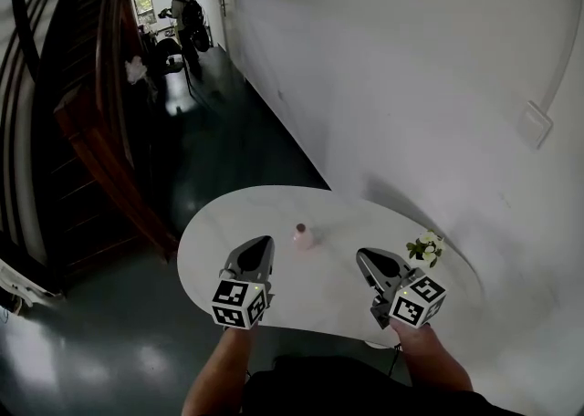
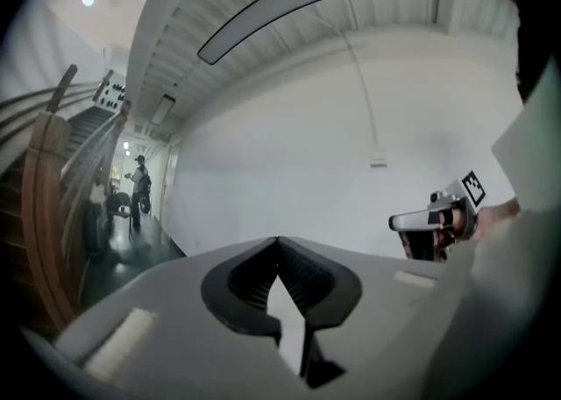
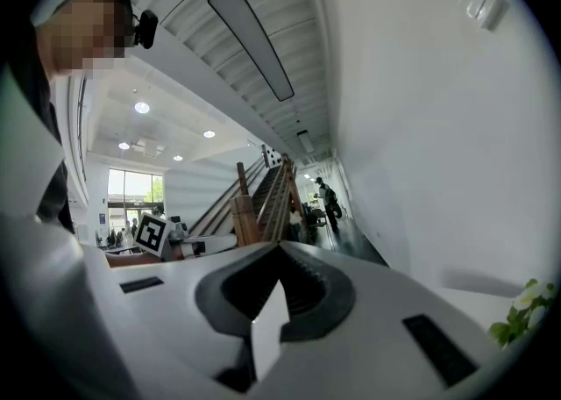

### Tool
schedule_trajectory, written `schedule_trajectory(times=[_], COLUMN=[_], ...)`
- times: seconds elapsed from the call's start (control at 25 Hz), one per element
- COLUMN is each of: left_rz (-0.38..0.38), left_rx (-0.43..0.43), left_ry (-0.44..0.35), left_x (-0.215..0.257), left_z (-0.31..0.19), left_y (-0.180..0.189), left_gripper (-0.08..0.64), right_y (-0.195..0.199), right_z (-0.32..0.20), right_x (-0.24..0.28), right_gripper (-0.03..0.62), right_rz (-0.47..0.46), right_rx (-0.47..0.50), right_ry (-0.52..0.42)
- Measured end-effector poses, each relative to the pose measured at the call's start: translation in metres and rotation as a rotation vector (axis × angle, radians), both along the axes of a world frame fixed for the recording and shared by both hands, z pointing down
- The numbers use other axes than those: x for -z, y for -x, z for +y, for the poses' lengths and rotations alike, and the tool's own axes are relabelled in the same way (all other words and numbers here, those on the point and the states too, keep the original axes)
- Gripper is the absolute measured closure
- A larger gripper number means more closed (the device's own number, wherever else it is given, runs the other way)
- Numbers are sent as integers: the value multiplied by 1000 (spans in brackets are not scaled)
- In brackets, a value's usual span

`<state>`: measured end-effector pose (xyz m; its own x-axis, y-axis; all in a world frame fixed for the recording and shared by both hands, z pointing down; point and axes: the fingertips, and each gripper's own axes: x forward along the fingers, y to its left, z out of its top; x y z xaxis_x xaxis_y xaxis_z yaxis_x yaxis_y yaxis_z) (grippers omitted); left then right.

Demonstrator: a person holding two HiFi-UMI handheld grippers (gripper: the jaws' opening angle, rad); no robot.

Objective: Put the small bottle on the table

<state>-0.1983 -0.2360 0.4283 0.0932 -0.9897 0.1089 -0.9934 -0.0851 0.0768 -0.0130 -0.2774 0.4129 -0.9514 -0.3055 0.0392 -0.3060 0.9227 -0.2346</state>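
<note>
- Small bottle point(image 1: 303, 236) stands upright on the white surface point(image 1: 228, 223), out ahead of both tools and roughly midway between them, touched by neither.
- Left hand-held gripper point(image 2: 279, 240) has its jaws brought fully together, tip against tip, with nothing caught between them.
- Right hand-held gripper point(image 3: 280, 247) is likewise closed and empty; it hovers over the near edge of the surface, beside a small flower sprig point(image 1: 424, 248).
- As I judge it, the placing is finished and what is left is a clean retreat: draw both tools straight back toward the body instead of swinging them inward, since the bottle sits in the gap between their paths and looks light enough to tip at a nudge.
- Keep the right tool low and steady so it does not brush the sprig.
- Farther off, a staircase point(image 1: 91, 131) and a person point(image 1: 182, 17) down the corridor pose no concern.
</note>
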Motion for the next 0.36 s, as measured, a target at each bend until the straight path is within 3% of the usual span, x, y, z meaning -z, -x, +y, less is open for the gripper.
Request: schedule_trajectory(times=[0.08, 0.36], left_rz=[-32, -1], left_rx=[-11, -6], left_ry=[-7, -18], left_x=[-1, -2], left_z=[1, 2], left_y=[0, 12], left_gripper=[549, 551], right_y=[5, 20], right_z=[3, 13], right_x=[2, 14], right_gripper=[581, 581], right_rz=[1, 2], right_rx=[3, 36], right_ry=[-9, -73])
